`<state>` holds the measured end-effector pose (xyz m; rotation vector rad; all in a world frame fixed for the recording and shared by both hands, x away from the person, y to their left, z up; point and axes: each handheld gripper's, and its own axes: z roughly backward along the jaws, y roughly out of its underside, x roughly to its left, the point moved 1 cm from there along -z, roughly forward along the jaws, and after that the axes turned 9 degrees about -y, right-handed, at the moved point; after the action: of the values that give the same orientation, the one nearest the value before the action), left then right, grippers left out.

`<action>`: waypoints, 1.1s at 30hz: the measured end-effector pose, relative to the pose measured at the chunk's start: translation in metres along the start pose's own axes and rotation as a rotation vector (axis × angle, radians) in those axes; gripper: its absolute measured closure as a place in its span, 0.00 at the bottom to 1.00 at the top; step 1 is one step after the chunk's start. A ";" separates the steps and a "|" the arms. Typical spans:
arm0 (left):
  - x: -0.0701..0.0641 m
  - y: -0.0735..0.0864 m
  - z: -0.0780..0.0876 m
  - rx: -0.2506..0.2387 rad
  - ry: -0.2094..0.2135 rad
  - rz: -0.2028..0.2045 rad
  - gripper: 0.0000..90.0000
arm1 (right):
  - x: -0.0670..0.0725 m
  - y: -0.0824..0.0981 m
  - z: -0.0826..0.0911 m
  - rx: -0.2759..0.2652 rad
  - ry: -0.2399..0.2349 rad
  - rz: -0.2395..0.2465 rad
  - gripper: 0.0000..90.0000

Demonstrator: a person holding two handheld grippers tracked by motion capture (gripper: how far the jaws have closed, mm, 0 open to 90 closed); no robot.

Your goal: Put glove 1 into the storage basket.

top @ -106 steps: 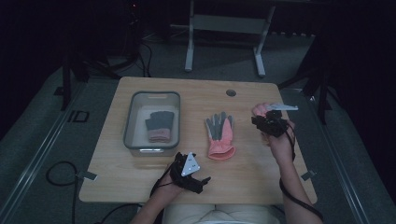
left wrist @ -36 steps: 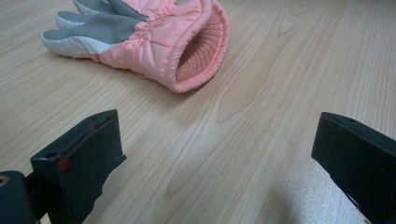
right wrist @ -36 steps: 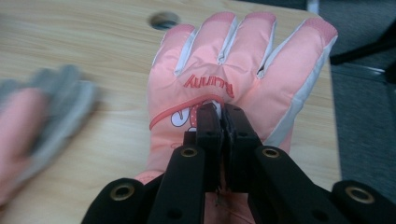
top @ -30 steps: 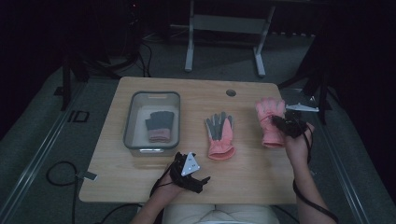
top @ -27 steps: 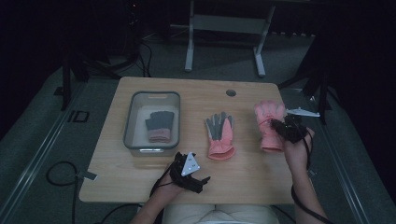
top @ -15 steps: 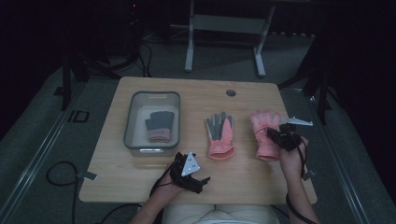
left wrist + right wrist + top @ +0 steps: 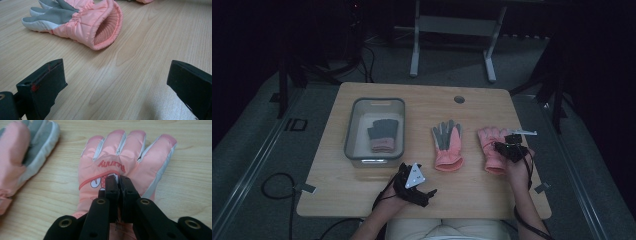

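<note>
We are seeing the tabletop (image 7: 362, 200) lying under both claws. The pink glove (image 7: 120, 172) is lying flat beneath the right claw (image 7: 118, 182), which is pinching its back fabric. The left claw (image 7: 115, 82) is gaping, gripping nothing, the grey-palmed glove (image 7: 82, 22) just ahead.

A clear bin (image 7: 353, 131) stands on the left part of the wooden surface (image 7: 422, 100), with a dark grey glove (image 7: 383, 135) lying inside it. A round hole (image 7: 459, 99) sits near the far edge. Beyond it, a grey metal stand (image 7: 452, 30) rests on the floor.
</note>
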<state>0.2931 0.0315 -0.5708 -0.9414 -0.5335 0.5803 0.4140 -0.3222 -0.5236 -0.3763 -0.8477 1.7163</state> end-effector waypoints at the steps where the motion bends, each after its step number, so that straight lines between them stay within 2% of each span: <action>1: 0.000 0.000 0.000 0.002 -0.001 -0.001 0.02 | -0.001 0.001 -0.002 -0.001 0.000 -0.007 0.95; 6: -0.001 0.000 0.000 0.006 -0.004 -0.004 0.02 | -0.003 0.003 -0.009 0.010 -0.006 0.011 0.93; 11: -0.001 0.000 0.000 0.005 -0.004 -0.001 0.02 | -0.003 0.002 -0.008 0.017 -0.011 0.034 0.90; 17: -0.001 0.000 0.000 0.007 -0.003 -0.003 0.02 | 0.000 -0.005 0.009 0.012 -0.015 0.084 0.85; 21: 0.000 0.000 0.000 0.007 -0.003 -0.004 0.01 | 0.000 -0.011 0.025 0.016 -0.045 0.140 0.80; 25: 0.000 0.000 0.000 0.007 -0.003 0.001 0.01 | 0.000 -0.015 0.036 0.045 -0.052 0.239 0.78; 30: 0.000 0.000 0.000 0.006 -0.003 0.002 0.02 | -0.002 -0.019 0.041 0.066 -0.080 0.271 0.76; 31: 0.000 0.000 0.000 0.005 -0.003 0.003 0.02 | 0.000 -0.020 0.041 0.073 -0.091 0.285 0.72; 33: 0.000 0.000 0.000 0.006 -0.002 0.003 0.02 | 0.002 -0.020 0.039 0.078 -0.091 0.296 0.71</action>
<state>0.2932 0.0314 -0.5707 -0.9362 -0.5323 0.5850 0.4030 -0.3320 -0.4820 -0.3882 -0.8183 2.0469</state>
